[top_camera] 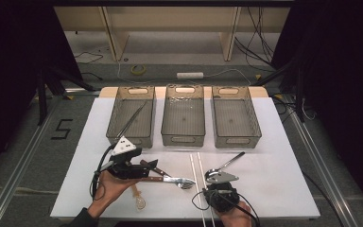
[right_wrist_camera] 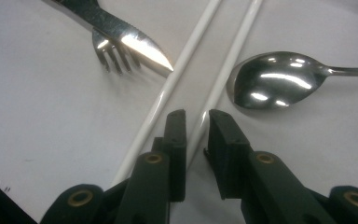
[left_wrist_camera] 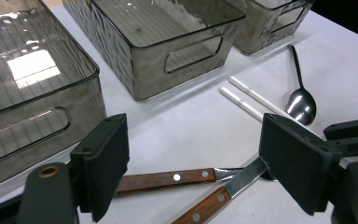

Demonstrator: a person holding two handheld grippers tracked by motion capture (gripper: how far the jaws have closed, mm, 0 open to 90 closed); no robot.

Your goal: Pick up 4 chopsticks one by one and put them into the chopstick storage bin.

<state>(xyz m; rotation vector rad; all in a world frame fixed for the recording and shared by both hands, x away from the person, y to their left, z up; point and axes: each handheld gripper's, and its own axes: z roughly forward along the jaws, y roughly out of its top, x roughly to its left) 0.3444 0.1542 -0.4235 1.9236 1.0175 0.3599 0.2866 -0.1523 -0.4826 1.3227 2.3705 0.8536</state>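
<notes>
Floor mark "5" [top_camera: 62,128] beside table; left gripper [left_wrist_camera: 191,163] fingers wide, empty; right gripper [right_wrist_camera: 196,122] fingers prob. pinching chopstick [right_wrist_camera: 223,79].

Two white chopsticks [right_wrist_camera: 223,77] lie nearly parallel on the white counter [top_camera: 274,142], running away from the person, one just beside the other; the right one passes between the right tongs [right_wrist_camera: 196,122] (pads close, contact unclear). A wooden-handled knife [left_wrist_camera: 214,198] and a wooden-handled fork [left_wrist_camera: 168,179] lie crossed between the wide-open left tongs [left_wrist_camera: 193,163], their steel tips overlapping near the left chopstick.
</notes>
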